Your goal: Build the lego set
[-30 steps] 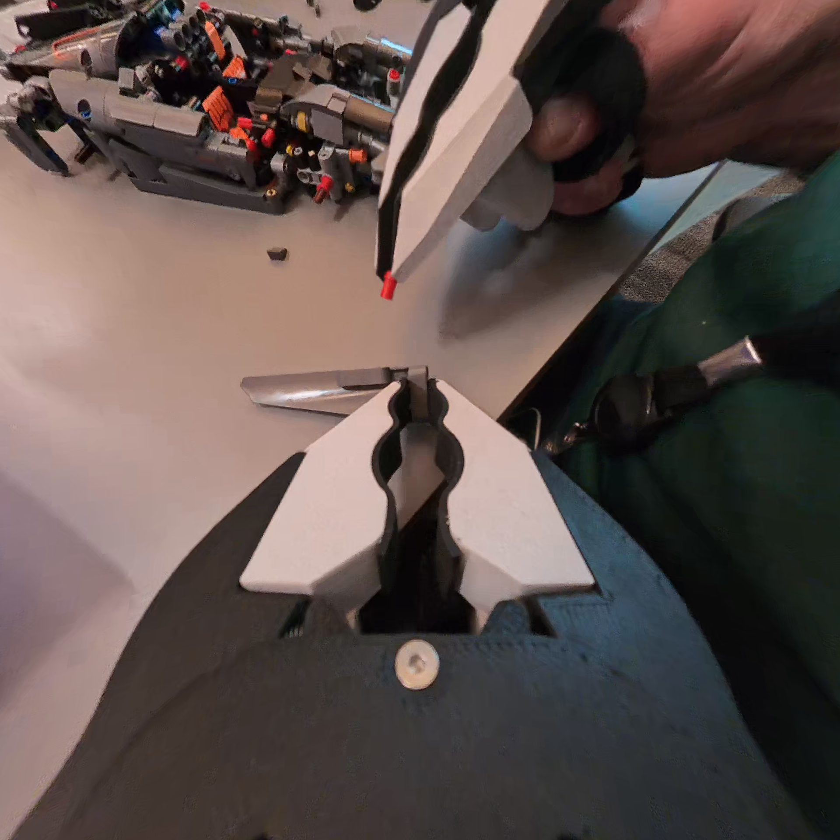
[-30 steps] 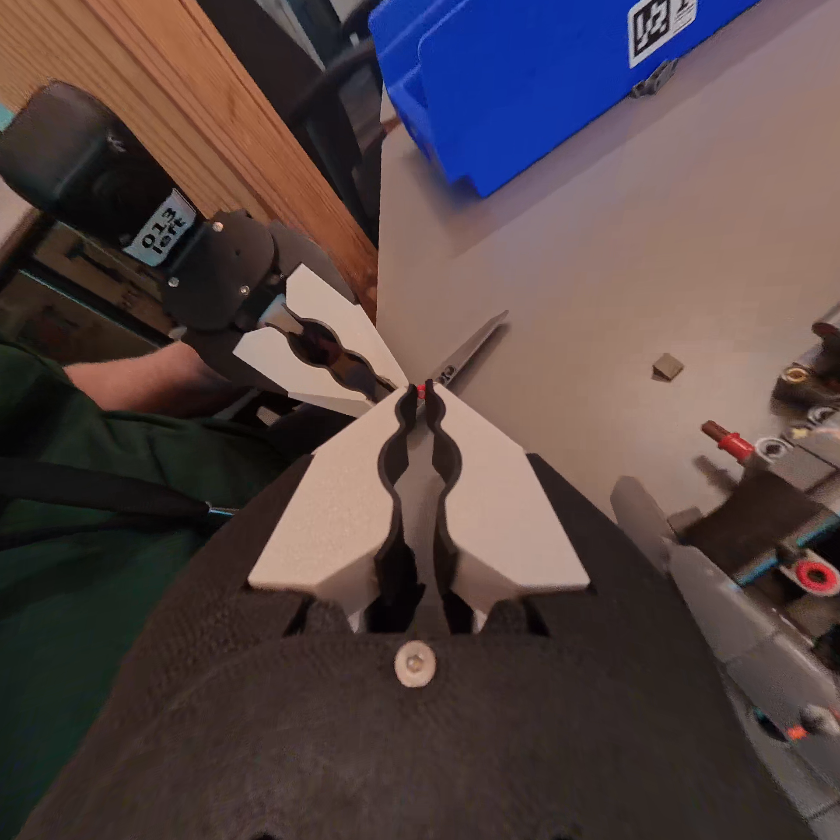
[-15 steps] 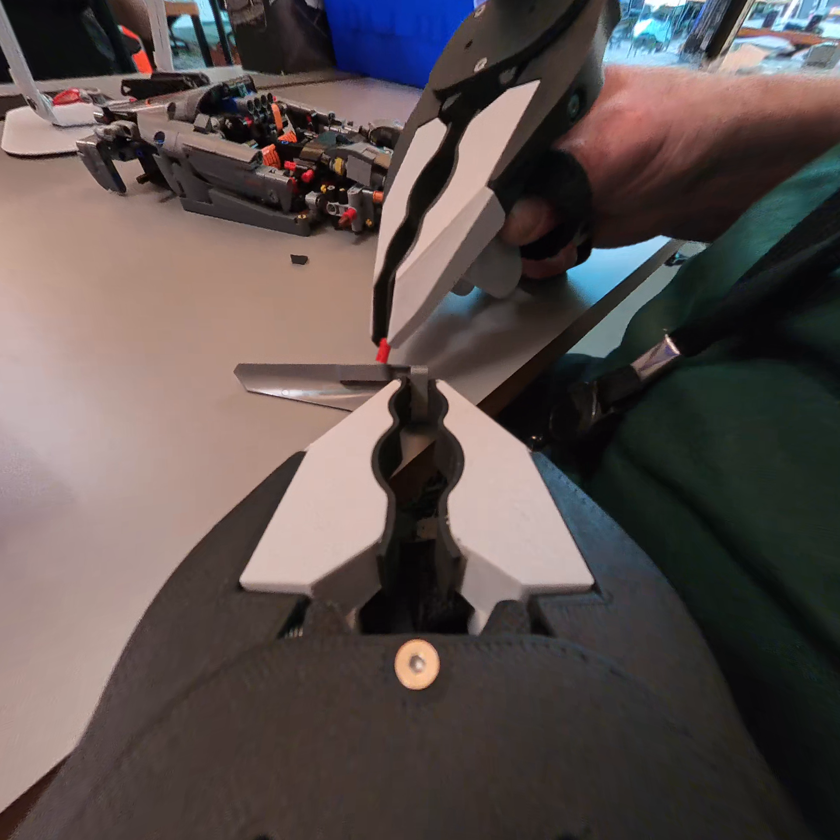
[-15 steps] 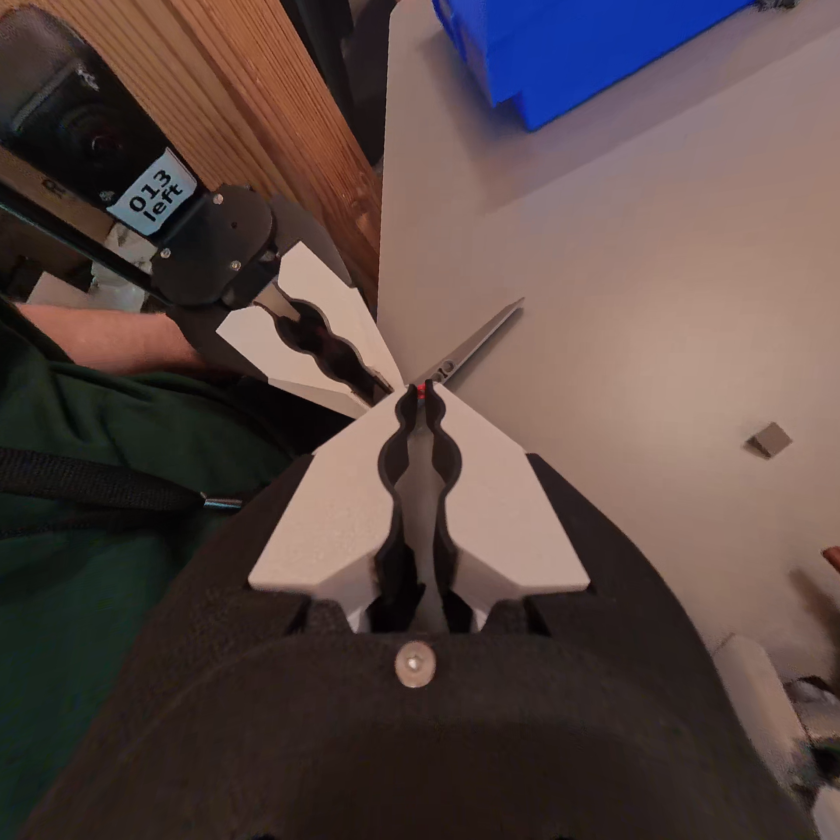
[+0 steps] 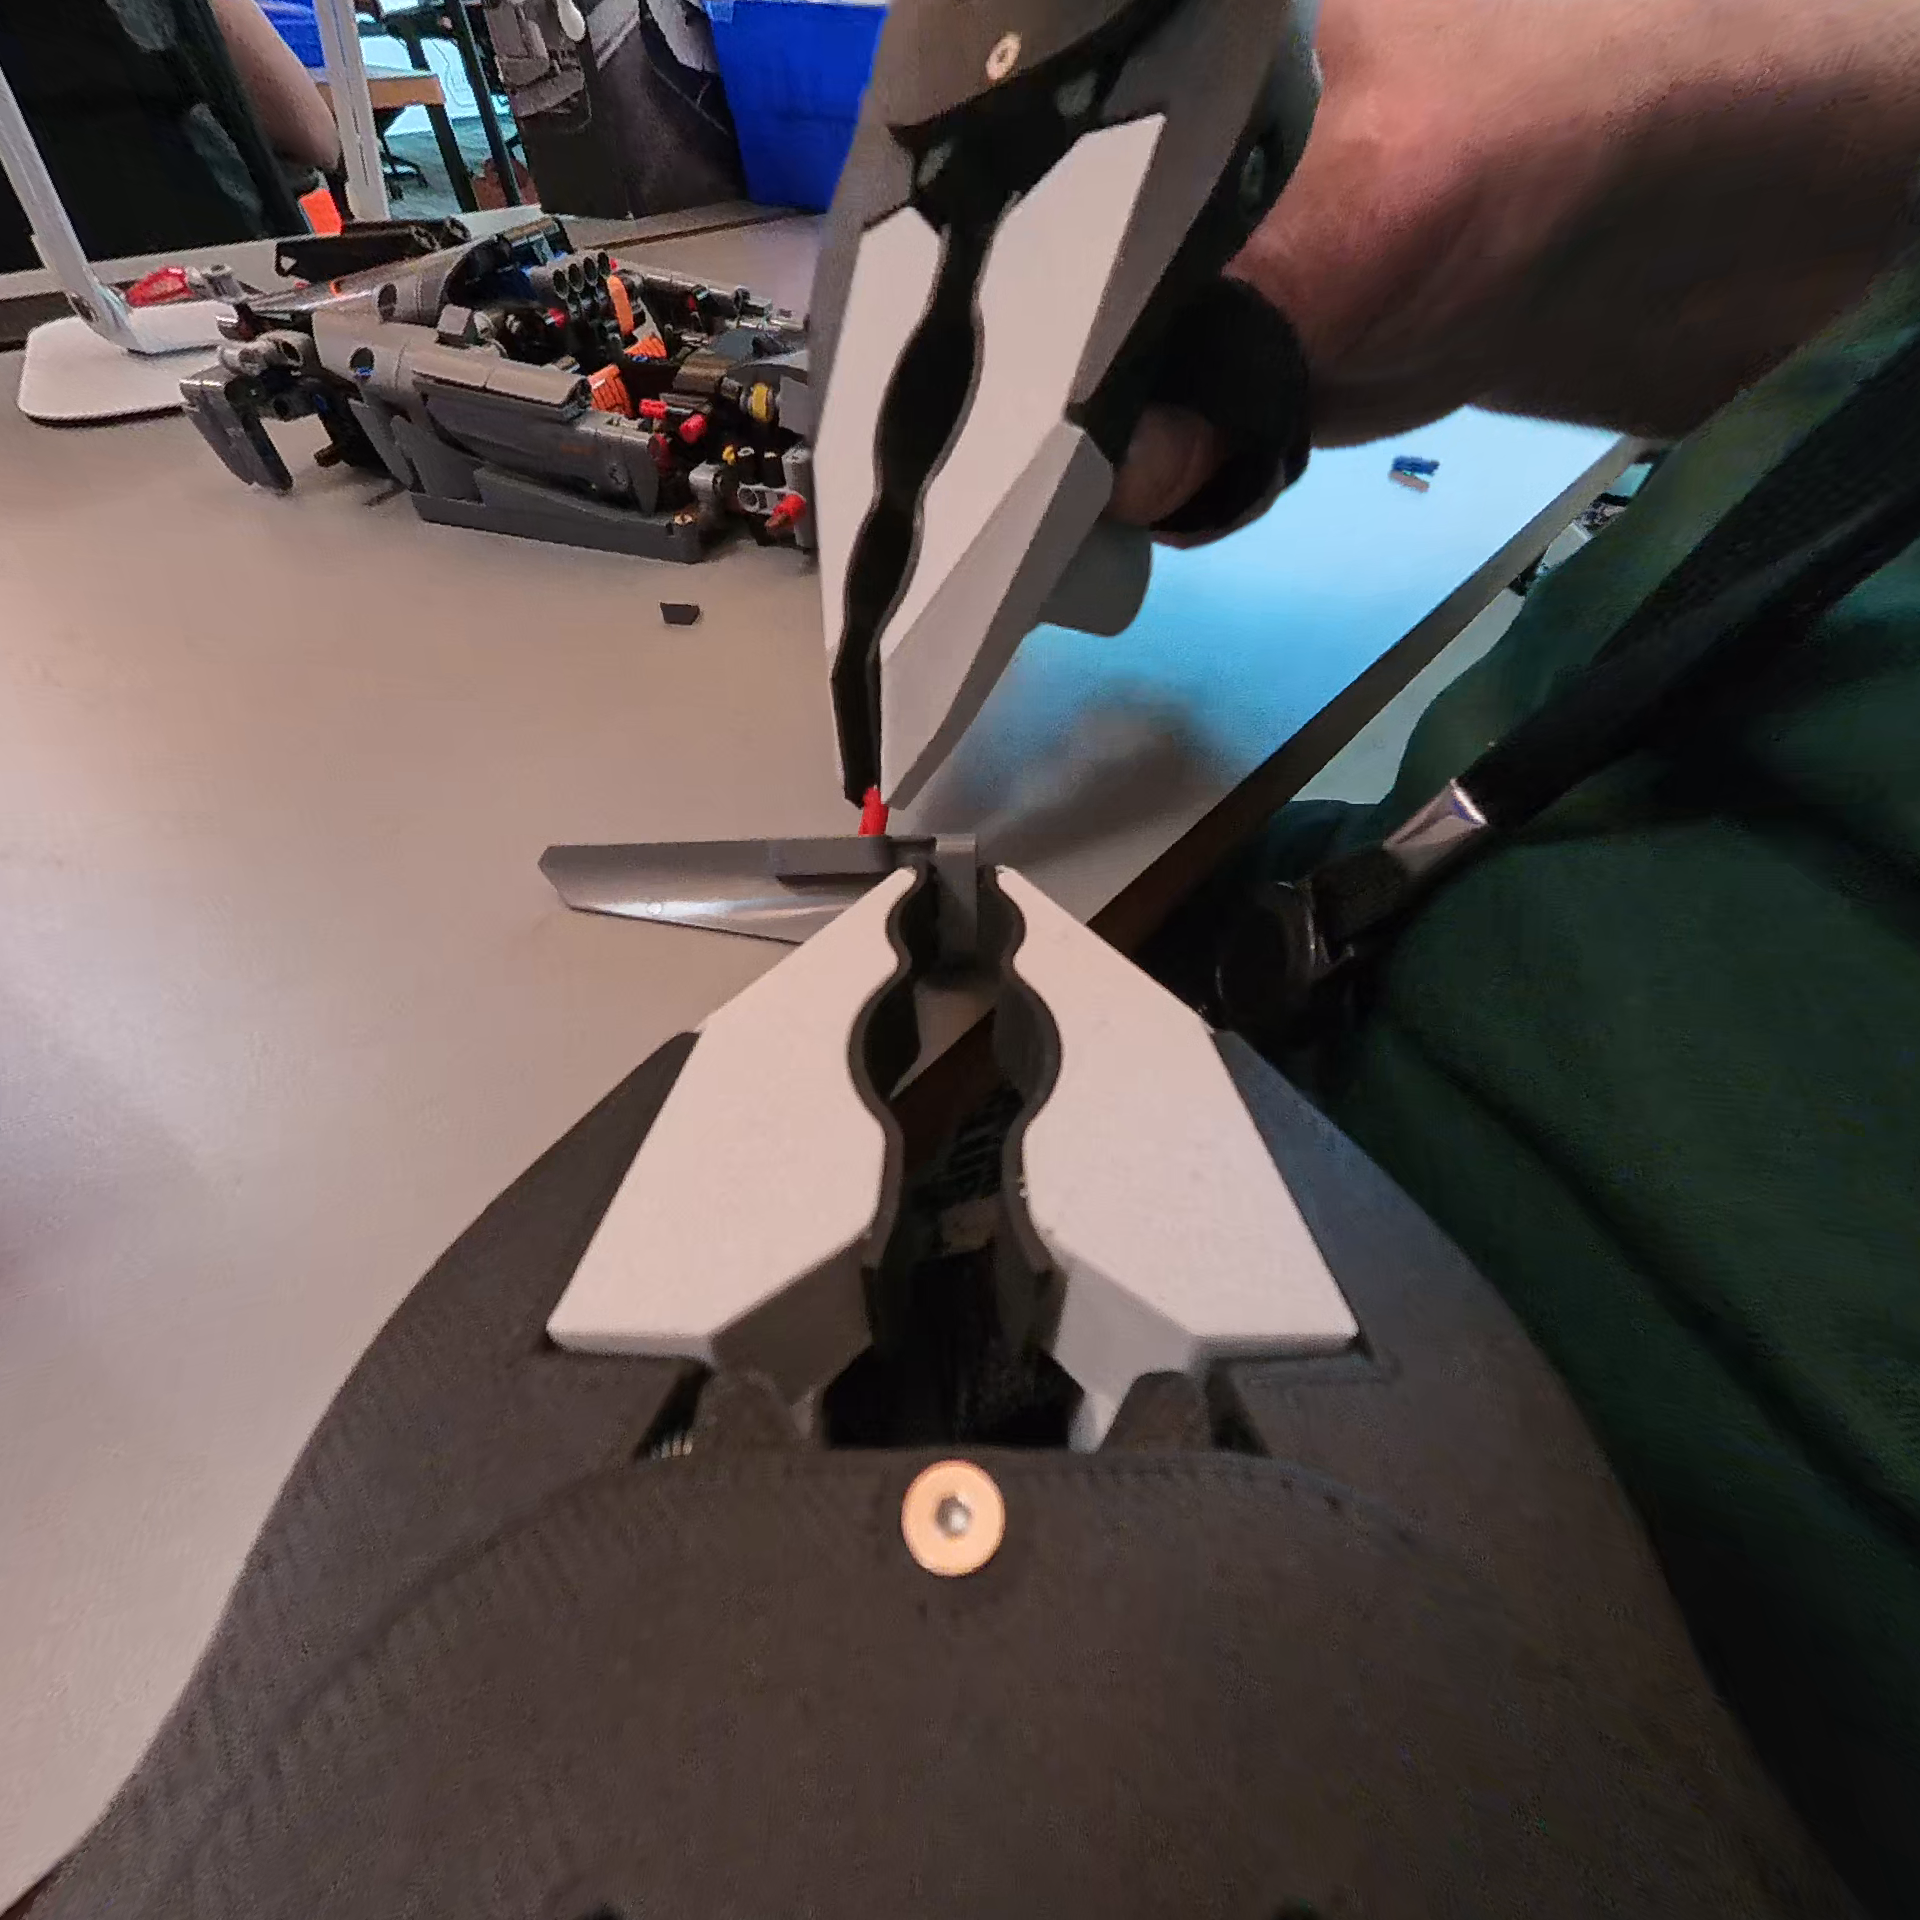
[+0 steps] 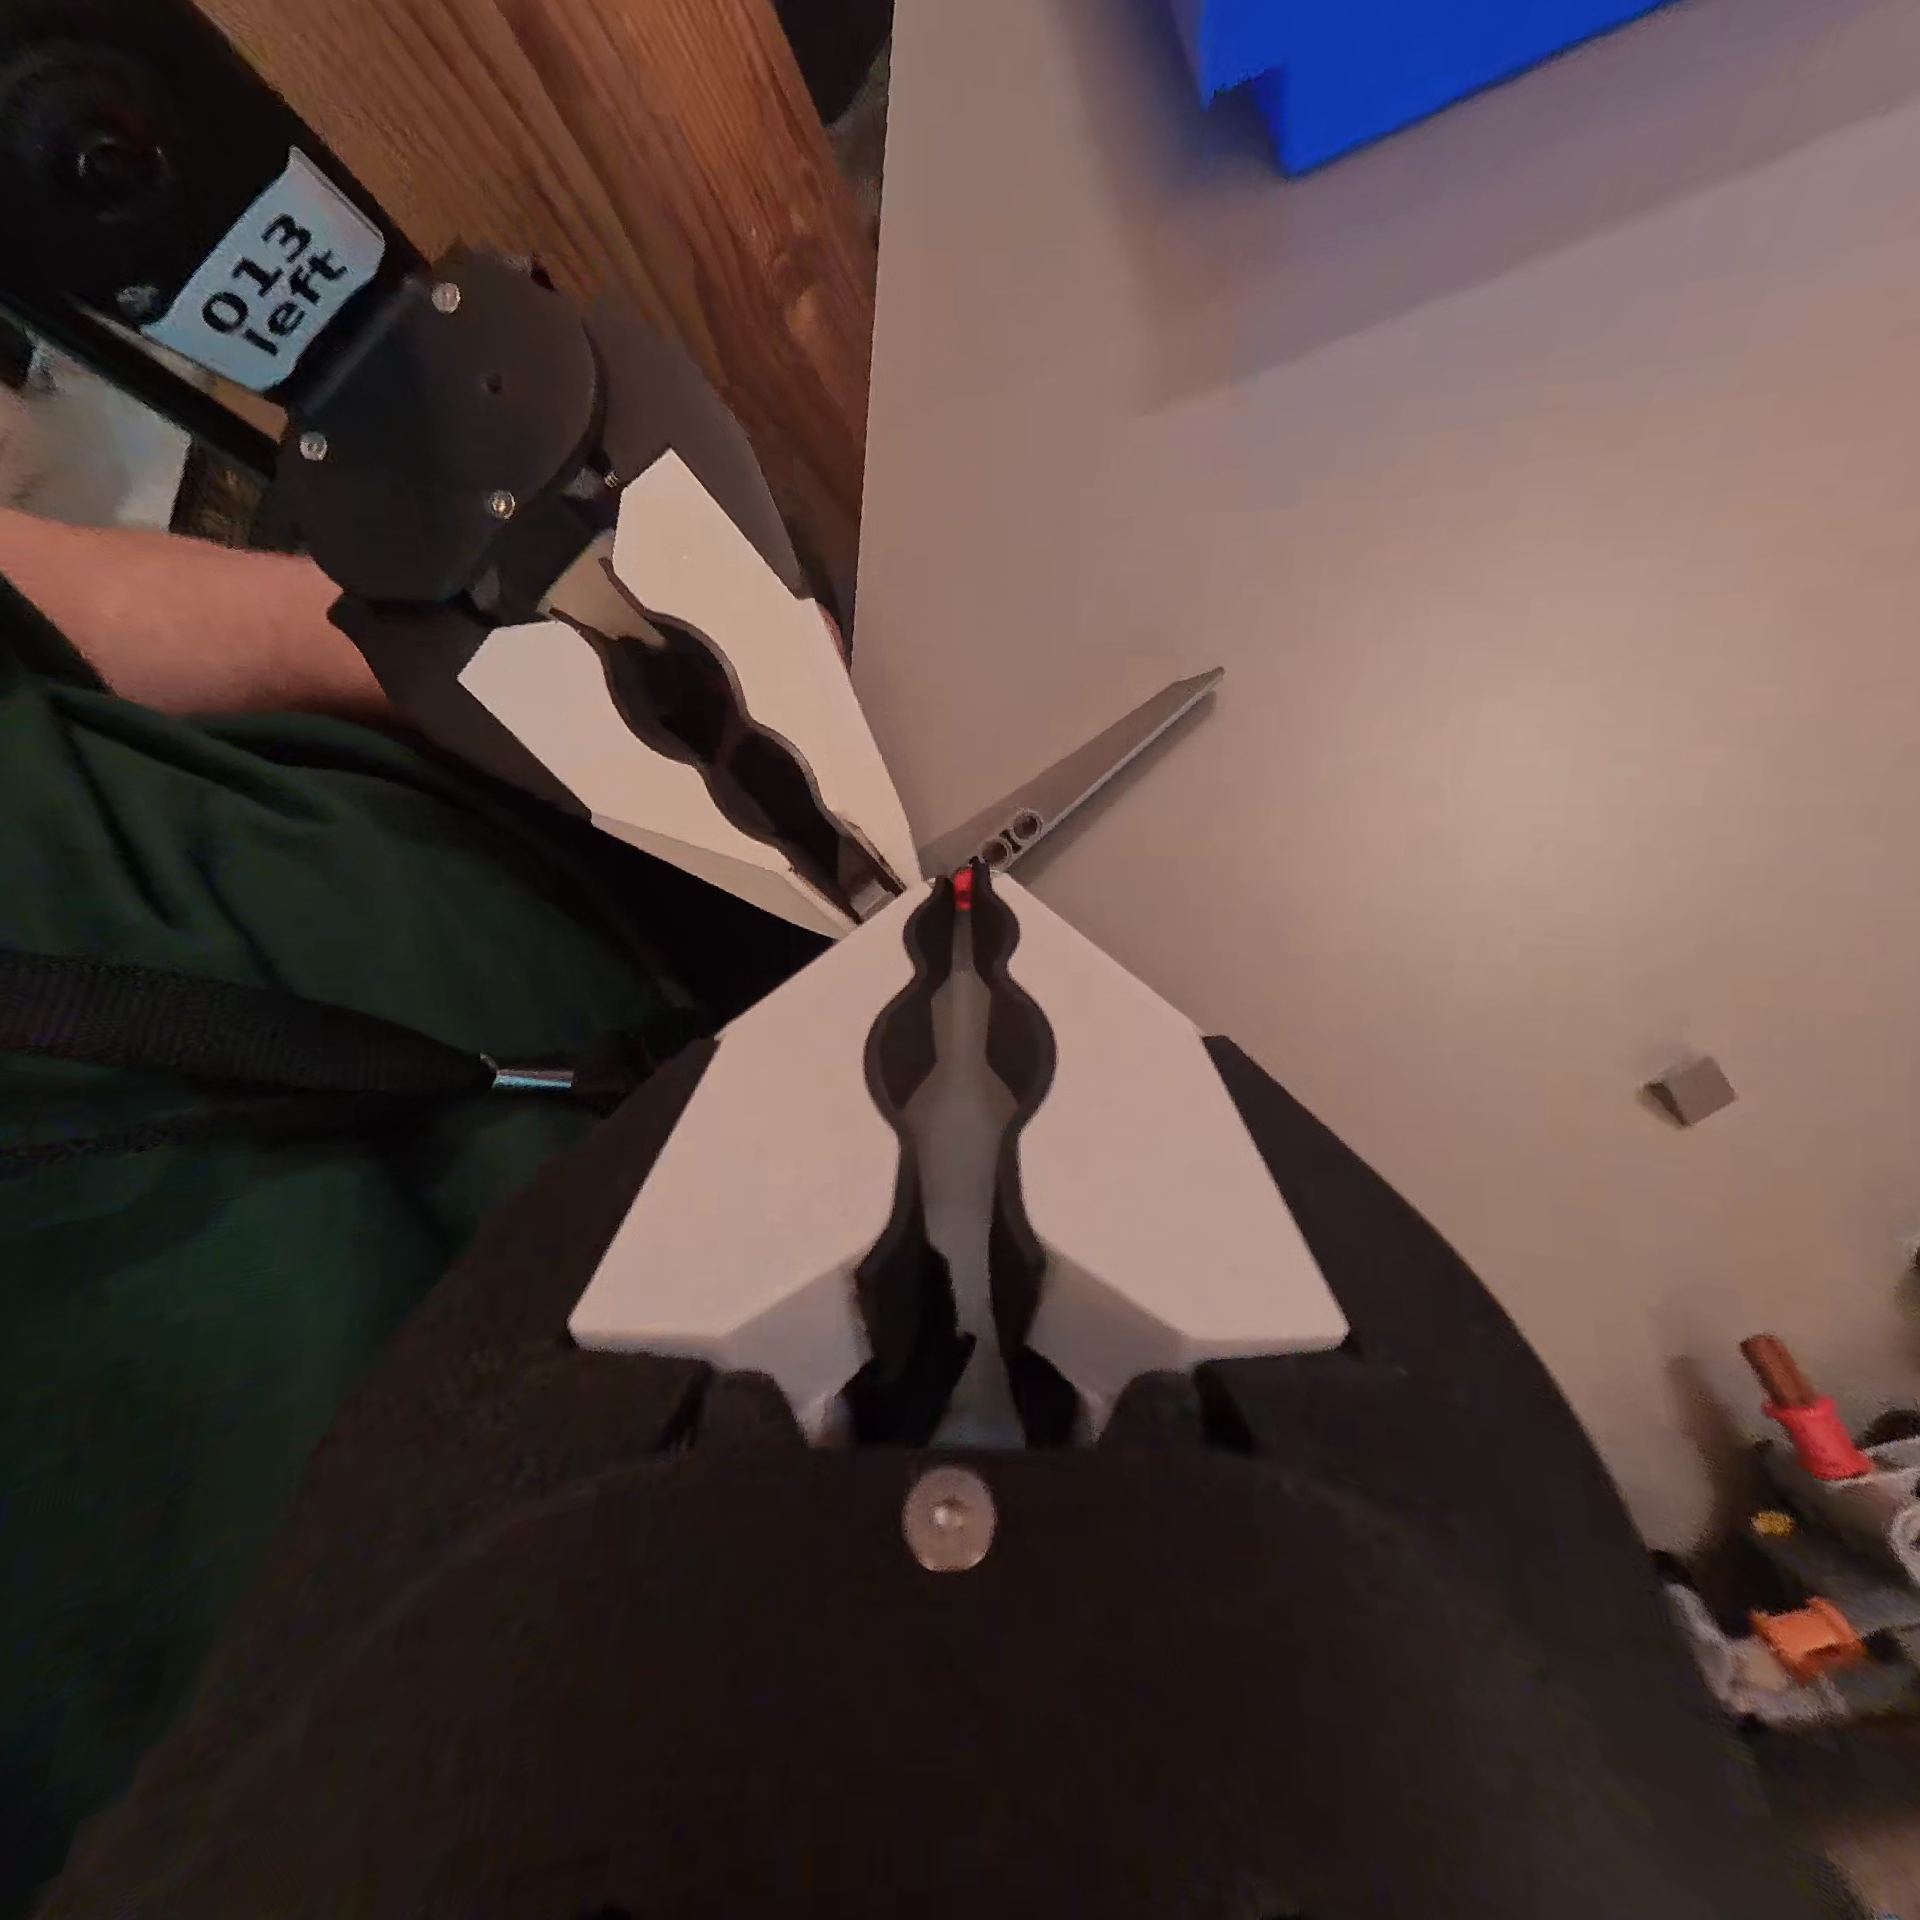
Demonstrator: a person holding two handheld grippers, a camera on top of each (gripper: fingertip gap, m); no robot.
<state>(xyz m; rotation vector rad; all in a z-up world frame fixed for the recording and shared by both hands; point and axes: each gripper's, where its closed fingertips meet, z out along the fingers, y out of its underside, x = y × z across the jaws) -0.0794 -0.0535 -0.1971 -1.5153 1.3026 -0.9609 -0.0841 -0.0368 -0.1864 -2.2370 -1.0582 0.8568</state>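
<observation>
My left gripper (image 5: pixel 954 878) is shut on the end of a long grey wedge-shaped panel (image 5: pixel 717 881) and holds it just above the table near its front edge. My right gripper (image 5: pixel 871 795) comes down from above, shut on a small red pin (image 5: pixel 871 812) whose tip touches the panel's top by the held end. In the right wrist view my right gripper (image 6: pixel 964 899) grips the red pin (image 6: pixel 963 889) at the panel's row of holes (image 6: pixel 1010 837); the panel (image 6: pixel 1101 764) points away, and the left gripper (image 6: pixel 868 883) meets it from the left.
The partly built grey and black lego vehicle (image 5: pixel 520 405) lies at the back of the table (image 5: pixel 312 831); part of it shows at lower right (image 6: pixel 1818 1507). A small dark piece (image 5: pixel 677 613) lies loose, seen also as a grey piece (image 6: pixel 1688 1088). A blue bin (image 6: pixel 1403 73) stands beyond. Only a small space, under 4 cm, lies between the two pairs of fingers.
My right gripper has come down with the red pin from above the table until the pin meets the panel. The left gripper has tilted up and kept hold of the panel.
</observation>
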